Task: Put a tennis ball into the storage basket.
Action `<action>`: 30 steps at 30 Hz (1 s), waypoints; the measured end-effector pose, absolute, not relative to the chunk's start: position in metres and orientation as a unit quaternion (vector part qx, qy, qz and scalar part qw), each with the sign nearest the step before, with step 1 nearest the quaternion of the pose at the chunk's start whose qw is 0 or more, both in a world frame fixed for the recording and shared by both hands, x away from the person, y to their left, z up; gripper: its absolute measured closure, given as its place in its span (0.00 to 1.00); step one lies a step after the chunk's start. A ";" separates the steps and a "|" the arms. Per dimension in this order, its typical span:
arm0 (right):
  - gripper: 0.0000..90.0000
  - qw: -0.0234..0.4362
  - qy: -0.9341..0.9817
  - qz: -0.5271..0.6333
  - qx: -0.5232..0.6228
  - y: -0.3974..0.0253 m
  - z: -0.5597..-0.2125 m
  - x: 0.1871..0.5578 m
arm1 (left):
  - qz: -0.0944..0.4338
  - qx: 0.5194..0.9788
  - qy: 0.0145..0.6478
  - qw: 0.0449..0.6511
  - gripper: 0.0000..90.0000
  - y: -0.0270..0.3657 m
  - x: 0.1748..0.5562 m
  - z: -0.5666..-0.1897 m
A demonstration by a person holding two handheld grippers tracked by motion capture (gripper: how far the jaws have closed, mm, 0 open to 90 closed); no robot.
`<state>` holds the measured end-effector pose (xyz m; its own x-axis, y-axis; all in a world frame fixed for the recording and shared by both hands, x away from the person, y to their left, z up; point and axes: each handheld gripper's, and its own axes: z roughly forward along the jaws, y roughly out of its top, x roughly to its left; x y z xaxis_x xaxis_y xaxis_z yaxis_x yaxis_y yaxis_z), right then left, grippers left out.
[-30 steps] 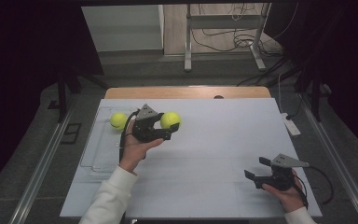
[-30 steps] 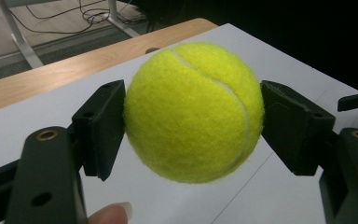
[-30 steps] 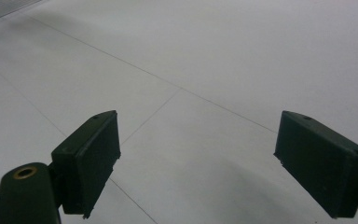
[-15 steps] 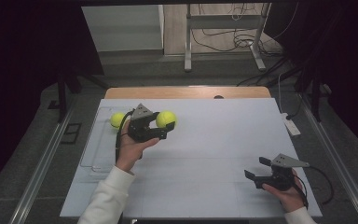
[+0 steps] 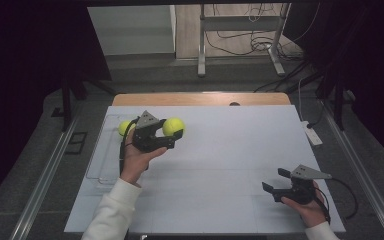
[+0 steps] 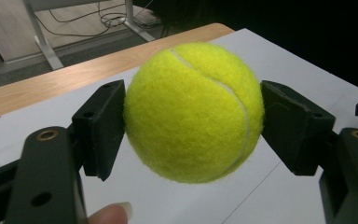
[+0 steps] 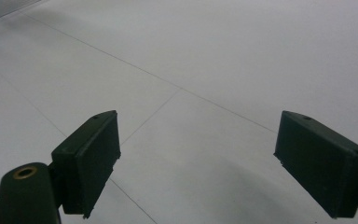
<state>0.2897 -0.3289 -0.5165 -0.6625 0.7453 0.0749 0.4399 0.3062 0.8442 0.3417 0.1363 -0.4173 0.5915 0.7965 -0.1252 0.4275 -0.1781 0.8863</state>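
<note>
Tennis ball [image 6: 193, 109] sits pinched in our left tool [image 5: 172, 134]; loosen it and we drop it rolling. Right tool [image 5: 276, 182] gapes, unladen.

The left tool [image 6: 193, 112] grips a yellow tennis ball [image 6: 193, 112] between its two black jaws, lifted clear above the white table [image 6: 298, 60]. A fingertip [image 6: 109, 214] shows at the bottom edge.

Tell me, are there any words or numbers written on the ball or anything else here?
None can be read. The tennis ball held in the left gripper shows just fuzz and a white seam, no brand. The black gripper pads and white table are plain.
</note>
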 end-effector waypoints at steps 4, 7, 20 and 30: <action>0.16 0.169 0.790 0.455 0.374 -0.329 -0.516 0.290 | 0.191 0.743 0.416 0.488 0.30 0.138 0.340 -0.418; 0.16 0.169 0.790 0.455 0.375 -0.329 -0.516 0.290 | 0.195 0.742 0.418 0.487 0.30 0.141 0.339 -0.418; 0.16 0.167 0.790 0.456 0.374 -0.329 -0.516 0.290 | 0.207 0.731 0.436 0.482 0.30 0.158 0.336 -0.418; 0.16 0.167 0.791 0.454 0.374 -0.328 -0.516 0.290 | 0.219 0.721 0.454 0.476 0.30 0.174 0.335 -0.420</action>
